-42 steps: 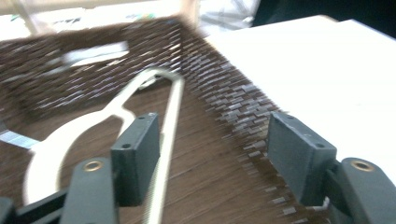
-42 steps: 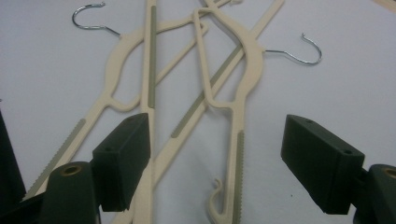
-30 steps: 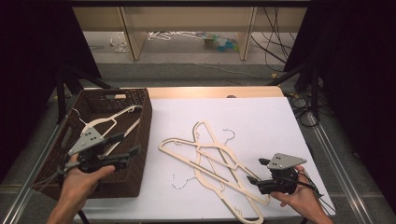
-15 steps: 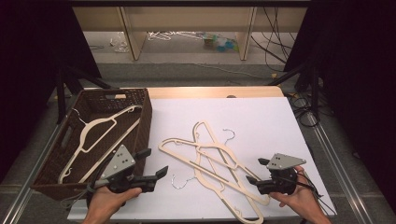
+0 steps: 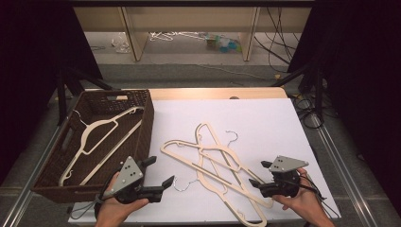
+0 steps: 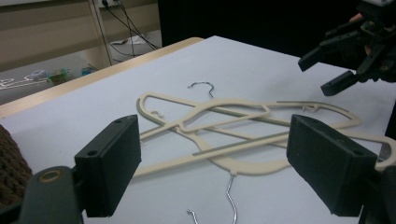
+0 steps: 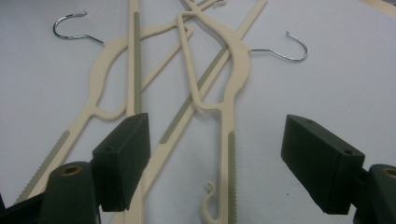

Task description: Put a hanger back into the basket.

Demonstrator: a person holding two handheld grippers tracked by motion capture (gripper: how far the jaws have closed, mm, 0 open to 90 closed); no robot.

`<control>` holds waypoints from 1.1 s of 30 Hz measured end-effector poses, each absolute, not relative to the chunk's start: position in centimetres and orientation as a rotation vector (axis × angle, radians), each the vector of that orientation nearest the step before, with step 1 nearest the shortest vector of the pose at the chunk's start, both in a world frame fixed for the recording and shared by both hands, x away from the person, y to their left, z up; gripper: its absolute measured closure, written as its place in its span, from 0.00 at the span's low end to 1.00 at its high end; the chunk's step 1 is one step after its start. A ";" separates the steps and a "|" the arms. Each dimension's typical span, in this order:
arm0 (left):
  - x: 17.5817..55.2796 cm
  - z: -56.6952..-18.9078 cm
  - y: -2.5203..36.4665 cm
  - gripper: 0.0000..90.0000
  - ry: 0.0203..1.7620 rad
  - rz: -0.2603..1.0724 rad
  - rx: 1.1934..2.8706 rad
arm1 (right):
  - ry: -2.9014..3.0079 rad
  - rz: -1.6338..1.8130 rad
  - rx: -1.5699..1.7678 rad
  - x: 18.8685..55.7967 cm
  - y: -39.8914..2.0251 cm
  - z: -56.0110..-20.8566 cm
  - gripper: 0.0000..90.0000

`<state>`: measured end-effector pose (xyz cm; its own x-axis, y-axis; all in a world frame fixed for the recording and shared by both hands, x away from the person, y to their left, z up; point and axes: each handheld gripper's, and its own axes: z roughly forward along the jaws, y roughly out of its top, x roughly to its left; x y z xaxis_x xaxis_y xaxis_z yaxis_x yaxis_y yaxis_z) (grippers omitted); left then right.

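Observation:
Two cream plastic hangers (image 5: 213, 161) with wire hooks lie crossed on the white table cover (image 5: 265, 123). A third cream hanger (image 5: 101, 130) rests inside the brown wicker basket (image 5: 147, 127) at the left. My left gripper (image 5: 161, 171) hovers by the basket's front right corner and points at the crossed hangers (image 6: 224, 116). It is open, its jaws have just been opening, and nothing is between them (image 6: 215, 172). A hanger hook (image 6: 231, 196) lies just ahead of it. My right gripper (image 5: 257, 173) is open over the hangers' lower ends (image 7: 229, 140), gripping nothing (image 7: 215, 158).
The basket's woven corner (image 6: 9, 163) is at the left gripper's side. My right gripper (image 6: 334, 65) faces it from across the hangers. Behind the table, a wooden shelf (image 5: 189, 19) stands over floor clutter and cables (image 5: 279, 47). Dark curtains flank both sides.
My left gripper moved from over the basket to the right and down, toward the table's front edge. The right gripper and the crossed hangers stayed where they were.

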<state>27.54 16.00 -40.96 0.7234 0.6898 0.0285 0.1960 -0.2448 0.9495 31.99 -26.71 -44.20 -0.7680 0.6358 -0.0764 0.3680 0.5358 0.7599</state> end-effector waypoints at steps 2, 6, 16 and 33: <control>27.4 -41.5 15.7 0.20 0.693 0.531 1.811 | 2.434 1.073 0.844 32.2 -26.7 -44.3 0.28; 27.3 -42.3 15.3 0.20 0.684 0.528 1.840 | 2.450 1.020 0.894 32.9 -26.6 -44.7 0.30; 27.4 -42.8 15.4 0.20 0.691 0.533 1.838 | 2.525 0.904 0.951 35.5 -25.3 -45.9 0.39; 27.4 -42.6 15.4 0.20 0.679 0.508 1.836 | 2.669 0.741 0.934 37.9 -22.9 -46.6 0.62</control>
